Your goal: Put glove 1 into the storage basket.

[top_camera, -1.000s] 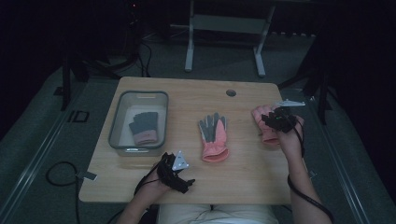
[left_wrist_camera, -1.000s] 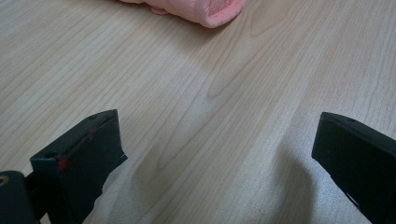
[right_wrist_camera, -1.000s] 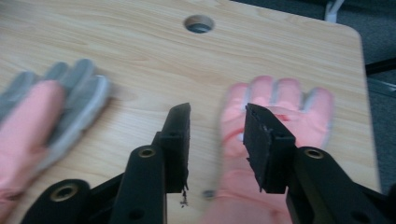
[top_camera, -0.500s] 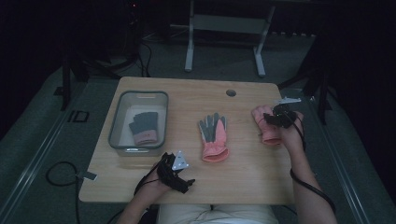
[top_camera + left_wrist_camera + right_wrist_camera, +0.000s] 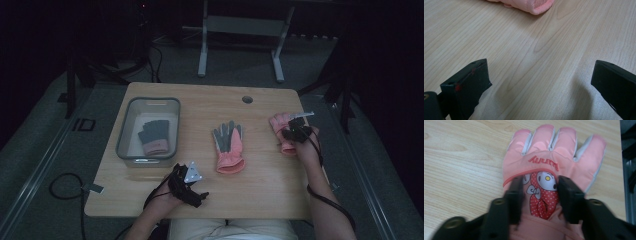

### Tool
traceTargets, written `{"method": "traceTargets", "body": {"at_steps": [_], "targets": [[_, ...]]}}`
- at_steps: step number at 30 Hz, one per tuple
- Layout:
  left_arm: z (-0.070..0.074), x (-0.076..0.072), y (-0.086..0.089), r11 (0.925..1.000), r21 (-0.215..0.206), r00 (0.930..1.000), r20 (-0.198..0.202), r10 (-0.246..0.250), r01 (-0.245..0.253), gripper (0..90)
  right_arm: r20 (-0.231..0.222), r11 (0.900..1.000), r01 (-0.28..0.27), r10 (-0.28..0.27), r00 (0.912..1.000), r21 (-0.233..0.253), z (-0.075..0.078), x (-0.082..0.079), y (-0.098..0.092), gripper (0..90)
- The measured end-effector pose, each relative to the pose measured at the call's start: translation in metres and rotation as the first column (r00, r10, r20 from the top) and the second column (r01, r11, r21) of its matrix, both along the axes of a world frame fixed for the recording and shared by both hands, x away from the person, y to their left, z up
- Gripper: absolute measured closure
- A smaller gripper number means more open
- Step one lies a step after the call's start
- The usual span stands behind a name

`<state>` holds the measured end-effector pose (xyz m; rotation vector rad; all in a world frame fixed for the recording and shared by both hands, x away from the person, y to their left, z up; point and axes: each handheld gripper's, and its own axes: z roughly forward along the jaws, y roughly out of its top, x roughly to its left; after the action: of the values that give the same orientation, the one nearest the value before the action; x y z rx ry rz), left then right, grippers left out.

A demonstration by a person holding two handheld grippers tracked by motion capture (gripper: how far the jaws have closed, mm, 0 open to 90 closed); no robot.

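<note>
High view: right gripper (image 5: 294, 131) on the pink glove (image 5: 280, 131) at the table's (image 5: 270, 190) right edge; left gripper (image 5: 186, 184) near the front edge; left gripper view: jaws wide apart over bare wood; right gripper view: jaws pressed onto the glove (image 5: 554, 165), partly closed around its printed patch.

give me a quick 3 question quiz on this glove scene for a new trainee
1. True or false: the left gripper is holding a glove.
2. How many gloves are in view, and where does each lie?
3. Which best describes the right gripper? A) open in the air over the bin B) jaws down on either side of the picture on the pink glove C) resting in the bin

Key
1. False: its jaws stand wide apart over the bare table.
2. Three: one in the bin, one at mid table, one pink glove at the right gripper.
3. B
</note>
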<state>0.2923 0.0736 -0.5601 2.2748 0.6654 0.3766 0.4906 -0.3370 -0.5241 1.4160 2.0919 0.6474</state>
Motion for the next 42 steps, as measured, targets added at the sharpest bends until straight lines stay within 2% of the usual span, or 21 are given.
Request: {"method": "traceTargets", "body": {"at_steps": [4, 7, 9, 11, 14, 16, 21, 24, 26, 29, 35, 42], "targets": [[0.000, 0.000, 0.000, 1.0000, 0.003, 1.0000, 0.000, 0.000, 0.000, 1.4, -0.009, 0.999, 0.037, -0.037, 0.9993, 0.016, 0.003, 0.001, 0.000, 81.3], [0.000, 0.000, 0.000, 1.0000, 0.004, 1.0000, 0.001, -0.002, 0.002, 1.4, 0.004, 0.999, 0.051, -0.051, 0.9987, 0.014, 0.008, -0.001, 0.001, 85.0], [0.000, 0.000, 0.000, 1.0000, 0.002, 1.0000, 0.000, 0.000, 0.000, 1.4, 0.022, 0.999, 0.046, -0.046, 0.9987, 0.000, 0.013, -0.005, 0.004, 85.7], [0.000, 0.000, 0.000, 1.0000, 0.002, 1.0000, 0.000, 0.000, 0.000, 1.5, 0.022, 0.998, 0.039, -0.040, 0.9990, 0.040, 0.019, -0.009, 0.005, 86.1], [0.000, 0.000, 0.000, 1.0000, 0.005, 1.0000, 0.001, -0.001, 0.001, 1.5, 0.039, 0.997, 0.043, -0.046, 0.9982, 0.063, 0.029, -0.017, 0.009, 86.4], [0.000, 0.000, 0.000, 1.0000, 0.004, 1.0000, 0.000, -0.001, 0.001, 1.4, 0.052, 0.995, 0.043, -0.048, 0.9975, 0.095, 0.037, -0.026, 0.014, 86.4], [0.000, -0.001, 0.000, 1.0000, 0.004, 1.0000, 0.003, -0.002, 0.002, 1.5, 0.085, 0.991, 0.040, -0.050, 0.9951, 0.126, 0.058, -0.050, 0.033, 86.4], [0.000, -0.001, 0.000, 1.0000, 0.005, 1.0000, 0.005, -0.003, 0.003, 1.5, 0.104, 0.985, 0.036, -0.054, 0.9932, 0.170, 0.069, -0.066, 0.044, 86.3], [0.000, -0.001, 0.000, 1.0000, 0.005, 1.0000, 0.004, -0.002, 0.002, 1.4, 0.132, 0.987, 0.037, -0.058, 0.9896, 0.159, 0.073, -0.076, 0.053, 86.3], [0.000, -0.001, 0.000, 1.0000, 0.003, 1.0000, 0.005, -0.003, 0.003, 1.4, 0.152, 0.985, 0.012, -0.038, 0.9876, 0.170, 0.078, -0.089, 0.064, 86.3], [0.000, -0.001, 0.000, 1.0000, 0.005, 1.0000, 0.005, -0.004, 0.004, 1.5, 0.140, 0.981, 0.006, -0.034, 0.9896, 0.196, 0.075, -0.104, 0.075, 86.3], [0.000, -0.001, 0.000, 1.0000, 0.003, 1.0000, 0.003, -0.006, 0.006, 1.4, 0.078, 0.975, 0.050, -0.068, 0.9946, 0.215, 0.046, -0.106, 0.076, 86.3]]}}
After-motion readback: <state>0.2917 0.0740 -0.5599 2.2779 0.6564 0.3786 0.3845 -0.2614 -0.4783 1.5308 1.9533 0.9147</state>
